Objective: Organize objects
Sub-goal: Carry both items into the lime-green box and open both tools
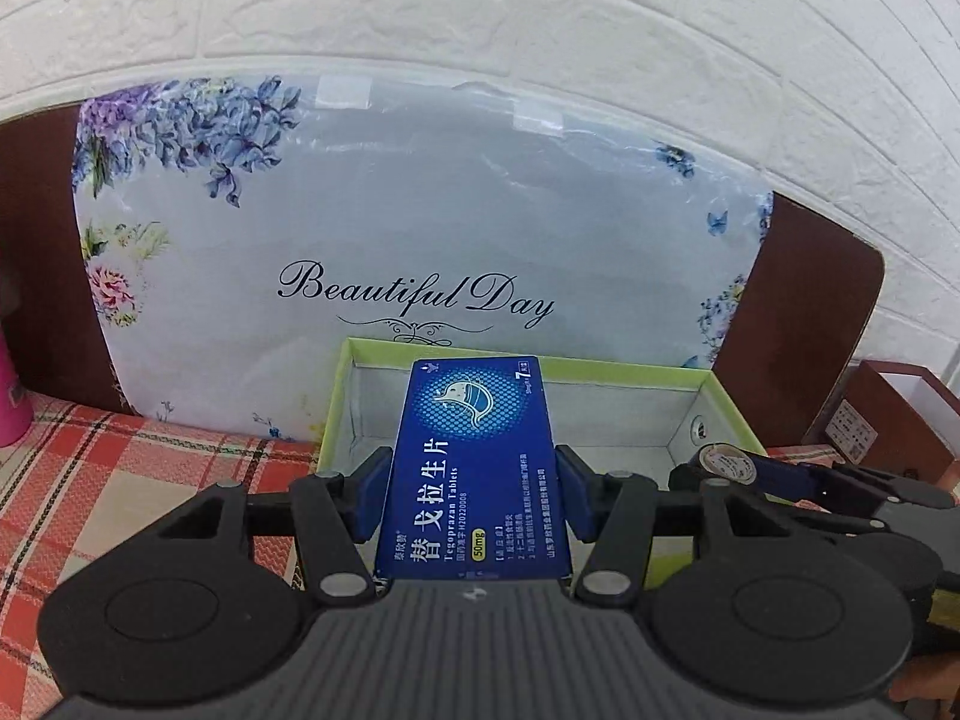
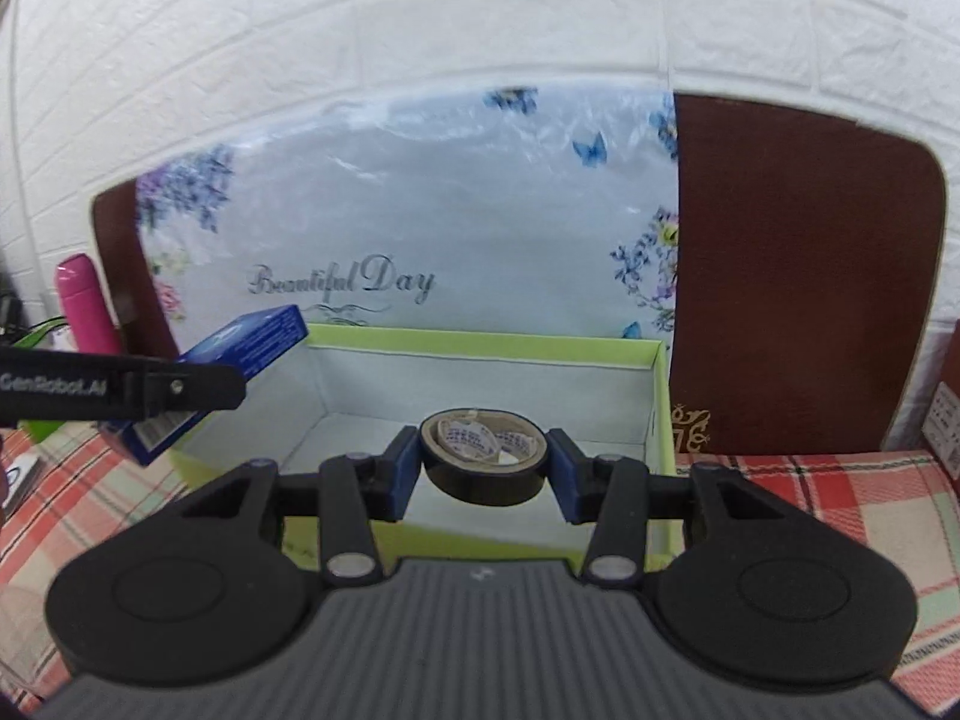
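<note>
While the left gripper (image 1: 471, 489) pinches a blue tablet carton (image 1: 474, 468) flat between its pads, the right gripper (image 2: 483, 459) clamps a black tape roll (image 2: 483, 456) by its sides; both items hang above an open green-rimmed box (image 2: 480, 339) with a pale lining. The box stands on a red plaid cloth (image 1: 90, 468). Behind it leans a floral board (image 1: 420, 210) lettered "Beautiful Day", backed by a brown panel (image 2: 798, 276) and a white brick-pattern wall (image 1: 540, 30). A pink bottle (image 2: 84, 306) stands at left.
</note>
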The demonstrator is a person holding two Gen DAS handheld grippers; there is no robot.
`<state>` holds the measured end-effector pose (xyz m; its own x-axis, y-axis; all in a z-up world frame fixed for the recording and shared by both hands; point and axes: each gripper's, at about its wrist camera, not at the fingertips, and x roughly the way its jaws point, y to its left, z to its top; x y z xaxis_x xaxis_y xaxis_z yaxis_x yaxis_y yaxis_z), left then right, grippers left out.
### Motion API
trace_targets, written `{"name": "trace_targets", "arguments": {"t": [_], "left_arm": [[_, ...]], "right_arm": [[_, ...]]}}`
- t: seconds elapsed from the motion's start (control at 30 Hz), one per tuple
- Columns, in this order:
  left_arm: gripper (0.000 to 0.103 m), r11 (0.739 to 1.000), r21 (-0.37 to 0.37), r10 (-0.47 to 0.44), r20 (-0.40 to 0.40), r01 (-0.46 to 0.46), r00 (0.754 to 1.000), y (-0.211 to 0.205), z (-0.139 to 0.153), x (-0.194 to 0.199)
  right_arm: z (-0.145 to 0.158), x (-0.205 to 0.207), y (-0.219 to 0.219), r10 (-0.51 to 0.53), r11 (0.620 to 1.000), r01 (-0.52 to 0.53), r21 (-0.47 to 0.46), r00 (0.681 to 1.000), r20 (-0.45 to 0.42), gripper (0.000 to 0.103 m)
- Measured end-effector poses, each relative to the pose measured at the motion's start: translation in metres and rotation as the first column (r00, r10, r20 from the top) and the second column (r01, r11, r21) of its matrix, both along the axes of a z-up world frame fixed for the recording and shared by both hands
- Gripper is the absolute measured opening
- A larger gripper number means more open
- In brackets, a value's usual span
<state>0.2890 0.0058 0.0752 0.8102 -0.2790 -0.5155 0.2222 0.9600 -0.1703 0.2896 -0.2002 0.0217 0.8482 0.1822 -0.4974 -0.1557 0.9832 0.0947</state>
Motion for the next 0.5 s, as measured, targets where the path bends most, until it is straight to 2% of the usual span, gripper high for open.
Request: {"name": "trace_targets", "arguments": {"t": [0.07, 0.1, 0.13, 0.17, 0.2, 0.23, 0.37, 0.43, 0.5], "left_arm": [[0.062, 1.0, -0.02, -0.011, -0.012, 0.011, 1.0, 0.002, -0.006, 0.009], [0.075, 0.999, -0.029, -0.017, -0.02, 0.017, 1.0, 0.003, -0.008, 0.012], [0.087, 0.999, -0.031, -0.016, -0.03, 0.015, 0.999, 0.004, -0.011, 0.015], [0.088, 1.0, -0.029, -0.004, -0.029, 0.003, 1.0, 0.005, -0.012, 0.015], [0.088, 1.0, -0.028, 0.007, -0.018, -0.008, 1.0, 0.006, -0.014, 0.014], [0.088, 1.0, -0.022, 0.01, -0.009, -0.01, 1.0, 0.007, -0.014, 0.012], [0.088, 1.0, -0.01, 0.021, 0.034, -0.021, 0.999, 0.009, -0.007, -0.001], [0.088, 0.999, -0.021, 0.029, 0.077, -0.028, 0.997, 0.009, 0.003, -0.014], [0.088, 0.999, -0.033, 0.031, 0.114, -0.027, 0.993, 0.009, 0.014, -0.031]], "right_arm": [[-0.009, 0.015, 0.005, -0.001, 1.0, 0.0, -0.028, 1.0, -0.016, 0.044], [-0.012, 0.02, 0.007, 0.003, 0.999, -0.004, -0.039, 1.0, -0.023, 0.045], [-0.016, 0.025, 0.009, 0.017, 0.999, -0.018, -0.045, 0.999, -0.033, 0.052], [-0.019, 0.03, 0.011, 0.037, 0.998, -0.039, -0.049, 0.998, -0.049, 0.062], [-0.022, 0.032, 0.012, 0.041, 0.998, -0.043, -0.053, 0.998, -0.053, 0.083], [-0.024, 0.03, 0.013, 0.037, 0.997, -0.04, -0.06, 0.998, -0.041, 0.09], [-0.014, 0.011, 0.005, 0.024, 0.998, -0.022, -0.056, 0.999, 0.034, 0.095], [-0.002, -0.006, -0.005, -0.014, 1.0, 0.016, -0.026, 0.996, 0.089, 0.103], [0.011, -0.027, -0.014, -0.035, 0.999, 0.033, 0.016, 0.99, 0.139, 0.103]]}}
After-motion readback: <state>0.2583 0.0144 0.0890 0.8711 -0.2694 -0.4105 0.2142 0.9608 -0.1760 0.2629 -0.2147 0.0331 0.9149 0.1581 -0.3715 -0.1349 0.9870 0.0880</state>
